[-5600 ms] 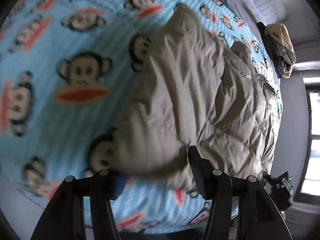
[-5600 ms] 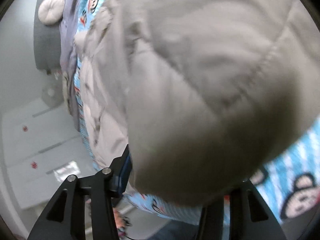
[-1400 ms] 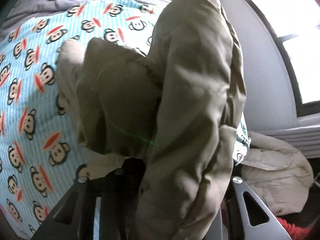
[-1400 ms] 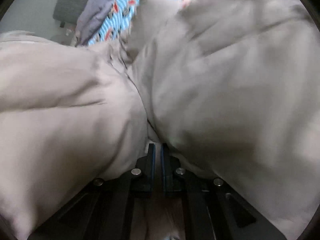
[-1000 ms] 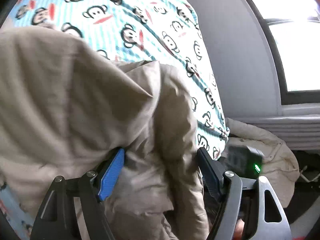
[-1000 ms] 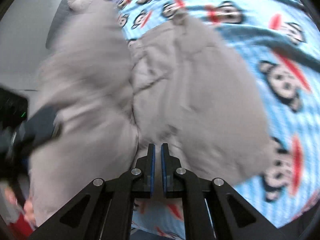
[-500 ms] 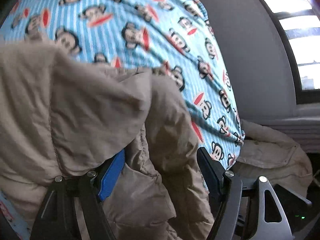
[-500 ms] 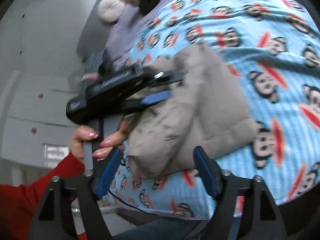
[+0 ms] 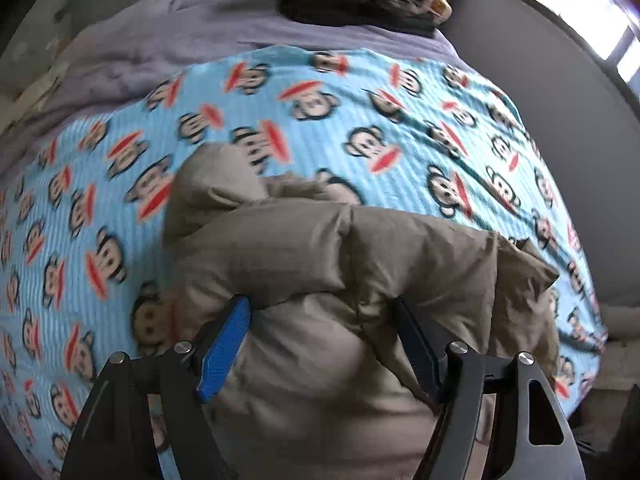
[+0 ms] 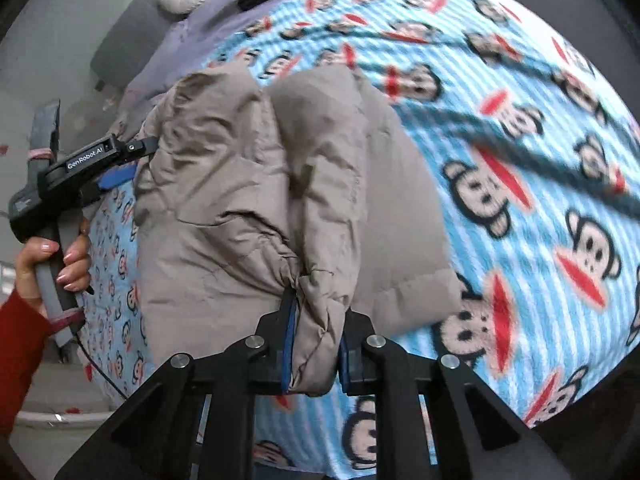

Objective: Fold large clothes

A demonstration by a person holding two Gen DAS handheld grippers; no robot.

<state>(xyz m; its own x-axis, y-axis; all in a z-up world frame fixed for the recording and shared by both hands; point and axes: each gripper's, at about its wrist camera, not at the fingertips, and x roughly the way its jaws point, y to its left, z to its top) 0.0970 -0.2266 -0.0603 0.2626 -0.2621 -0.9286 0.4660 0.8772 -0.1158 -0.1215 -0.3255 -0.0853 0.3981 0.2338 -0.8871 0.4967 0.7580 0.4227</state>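
Beige puffer jacket (image 9: 320,264) lies bunched on monkey-print blanket (image 9: 320,128); right gripper (image 10: 314,344) jaws pinch its cuff, left gripper (image 9: 324,344) jaws spread w/ jacket between.

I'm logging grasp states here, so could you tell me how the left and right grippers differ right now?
The right gripper is shut on a bunched fold of the puffer jacket; the left gripper is open, its jaws wide apart around the jacket's bulk. Both share black frames and blue pads.
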